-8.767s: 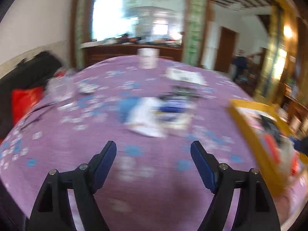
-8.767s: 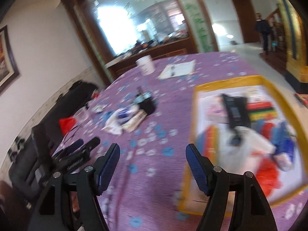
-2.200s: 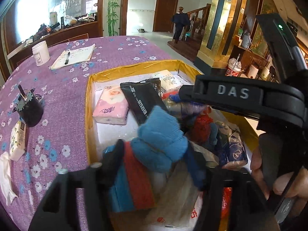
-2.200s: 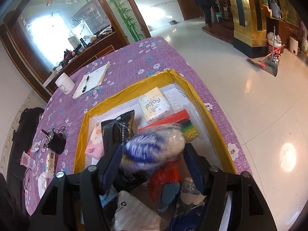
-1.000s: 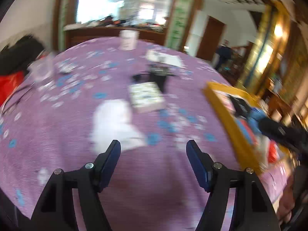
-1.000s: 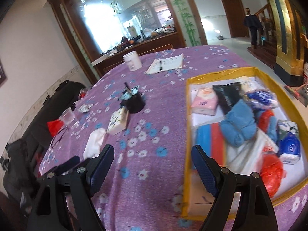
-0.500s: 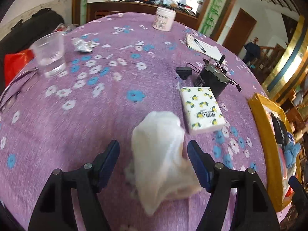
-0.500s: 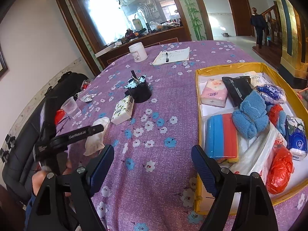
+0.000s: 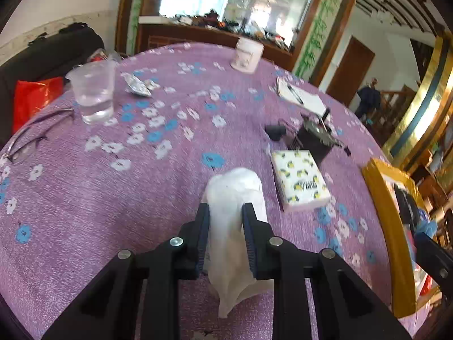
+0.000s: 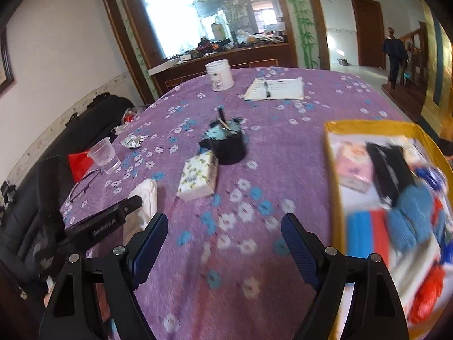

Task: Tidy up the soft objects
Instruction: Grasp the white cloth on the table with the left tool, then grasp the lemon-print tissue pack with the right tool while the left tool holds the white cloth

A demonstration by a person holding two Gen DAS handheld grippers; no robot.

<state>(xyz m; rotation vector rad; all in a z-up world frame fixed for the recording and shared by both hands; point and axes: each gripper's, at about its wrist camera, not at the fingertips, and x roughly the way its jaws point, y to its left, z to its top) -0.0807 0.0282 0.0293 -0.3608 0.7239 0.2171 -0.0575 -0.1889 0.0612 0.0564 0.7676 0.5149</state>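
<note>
**Left gripper closes on white cloth as sorting goes on**

The left gripper has clamped its two blue-padded fingers on a crumpled white cloth lying on the purple flowered tablecloth, toward the table's near edge. Half a second earlier the same fingers stood wide apart on either side of the cloth; now they pinch its middle, with loose folds spilling past both ends. The cloth appears still to rest on the table, not yet lifted.

The right gripper hangs over the near part of the table with its fingers wide apart and nothing between them. Its view has swung left in that half second, so the yellow-rimmed tray now sits cut off at the right edge, blurred, already holding a blue knit piece, a pink tissue pack and other soft items.

A patterned tissue pack lies just beside the cloth, toward the table's middle, with a black holder behind it. A clear plastic cup and a pair of glasses sit near the left edge.

With the grasp made, the likely next step is a carry to the tray at the table's right side; the limp cloth may sag or trail as it goes.
</note>
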